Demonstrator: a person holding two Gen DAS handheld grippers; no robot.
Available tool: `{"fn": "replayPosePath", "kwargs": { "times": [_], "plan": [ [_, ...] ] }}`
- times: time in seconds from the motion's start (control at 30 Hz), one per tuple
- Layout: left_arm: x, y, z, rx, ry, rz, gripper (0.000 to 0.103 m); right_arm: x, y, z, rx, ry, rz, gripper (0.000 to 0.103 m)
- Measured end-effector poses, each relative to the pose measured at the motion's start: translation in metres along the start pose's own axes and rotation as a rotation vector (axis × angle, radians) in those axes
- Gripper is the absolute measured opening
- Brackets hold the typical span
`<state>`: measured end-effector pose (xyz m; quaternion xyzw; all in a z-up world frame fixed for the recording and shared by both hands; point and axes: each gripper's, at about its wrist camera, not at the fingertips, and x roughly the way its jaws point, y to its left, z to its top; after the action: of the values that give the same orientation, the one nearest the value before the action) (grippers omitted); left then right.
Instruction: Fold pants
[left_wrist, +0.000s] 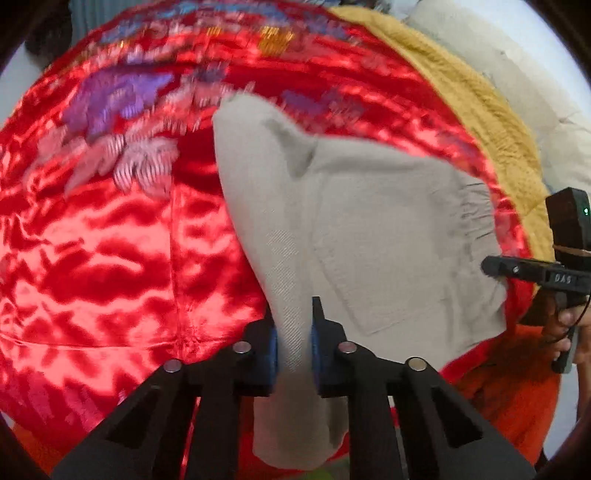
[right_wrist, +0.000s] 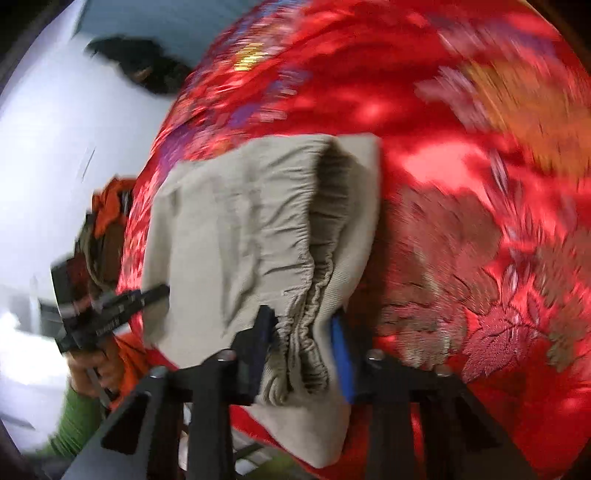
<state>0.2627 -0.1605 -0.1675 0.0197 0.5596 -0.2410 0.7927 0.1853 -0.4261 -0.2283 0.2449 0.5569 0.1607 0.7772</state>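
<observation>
Left wrist: one pants (left_wrist: 369, 229), two grippers (left_wrist: 293, 343), jaws clamping fabric.

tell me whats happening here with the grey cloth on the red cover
A person with a handheld gripper in each hand is folding beige-grey pants on a shiny red embroidered bedspread. The left gripper is clamped on a fold of the fabric at one edge, while the right gripper is clamped on the gathered elastic waistband. Both views are motion-blurred. The pants look partly folded and not yet laid flat.
</observation>
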Motion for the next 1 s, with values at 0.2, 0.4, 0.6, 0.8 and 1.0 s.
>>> {"fn": "replayPosePath", "kwargs": {
  "times": [0.2,0.4,0.6,0.8,1.0],
  "plan": [
    [-0.068,0.002,0.021,0.01,-0.144,-0.037,0.011,-0.02,0.081,0.024,-0.172,-0.06,0.001,0.027],
    [-0.111,0.047,0.073,-0.017,-0.304,0.036,0.011,-0.025,0.13,0.095,-0.25,-0.176,0.04,0.026],
    [-0.063,0.071,0.102,-0.016,-0.296,0.135,0.013,0.008,0.132,0.149,-0.262,-0.218,-0.018,0.026],
    [0.02,0.07,0.065,0.042,-0.121,0.368,0.031,0.065,0.071,0.136,-0.158,-0.051,-0.301,0.04],
    [-0.055,0.039,-0.011,0.127,-0.376,0.422,0.099,-0.007,0.068,0.068,-0.194,-0.214,-0.327,0.103]
  ]
}}
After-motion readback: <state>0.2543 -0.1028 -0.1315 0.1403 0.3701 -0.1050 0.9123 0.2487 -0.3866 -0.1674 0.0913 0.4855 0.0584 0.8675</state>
